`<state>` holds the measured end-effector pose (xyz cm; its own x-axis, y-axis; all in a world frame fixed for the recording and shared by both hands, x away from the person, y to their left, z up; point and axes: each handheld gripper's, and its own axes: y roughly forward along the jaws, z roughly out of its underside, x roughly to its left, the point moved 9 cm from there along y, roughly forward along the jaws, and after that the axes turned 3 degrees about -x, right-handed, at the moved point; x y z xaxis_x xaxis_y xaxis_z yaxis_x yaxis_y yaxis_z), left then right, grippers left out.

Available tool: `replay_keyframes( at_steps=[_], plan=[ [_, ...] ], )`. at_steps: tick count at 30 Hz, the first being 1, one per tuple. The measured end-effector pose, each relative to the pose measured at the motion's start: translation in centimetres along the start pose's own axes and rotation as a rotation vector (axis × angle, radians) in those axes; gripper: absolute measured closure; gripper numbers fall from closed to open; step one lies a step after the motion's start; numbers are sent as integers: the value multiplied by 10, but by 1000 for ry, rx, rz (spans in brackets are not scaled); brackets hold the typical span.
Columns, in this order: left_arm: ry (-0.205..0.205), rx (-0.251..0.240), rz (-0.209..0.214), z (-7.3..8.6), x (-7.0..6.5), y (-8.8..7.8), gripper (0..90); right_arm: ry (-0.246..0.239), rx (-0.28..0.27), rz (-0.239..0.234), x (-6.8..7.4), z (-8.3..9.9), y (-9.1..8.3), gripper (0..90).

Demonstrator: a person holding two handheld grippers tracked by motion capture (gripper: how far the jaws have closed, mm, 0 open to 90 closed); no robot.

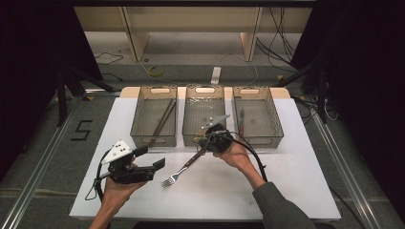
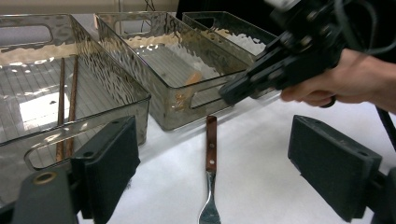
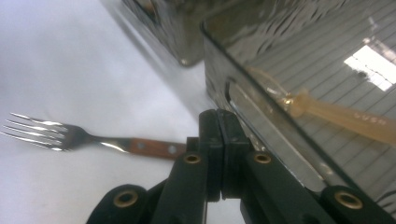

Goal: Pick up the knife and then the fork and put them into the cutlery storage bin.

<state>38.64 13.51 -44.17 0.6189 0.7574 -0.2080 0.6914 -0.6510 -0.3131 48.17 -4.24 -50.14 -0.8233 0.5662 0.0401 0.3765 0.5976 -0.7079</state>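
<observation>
Right gripper (image 1: pixel 206 140), jaws closed on nothing, hovers beside the wooden-handled steel fork (image 1: pixel 184 168) lying mid white table (image 1: pixel 286 191); left gripper (image 1: pixel 153 158) gapes empty; floor marking (image 1: pixel 82 130) reads "5".

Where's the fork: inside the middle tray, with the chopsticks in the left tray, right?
No. The fork lies on the white table in front of the middle tray, not inside it. The chopsticks are in the left tray, as the high view shows.
</observation>
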Motion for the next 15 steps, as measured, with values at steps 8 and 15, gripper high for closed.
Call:
replay_keyframes(
  at_steps=[8,15],
  plan=[
    [-1,0,1,0,0,0,155,6,29,22,-3,5,26,900],
    [0,0,3,0,0,0,155,8,45,33,-6,10,38,900]
  ],
)
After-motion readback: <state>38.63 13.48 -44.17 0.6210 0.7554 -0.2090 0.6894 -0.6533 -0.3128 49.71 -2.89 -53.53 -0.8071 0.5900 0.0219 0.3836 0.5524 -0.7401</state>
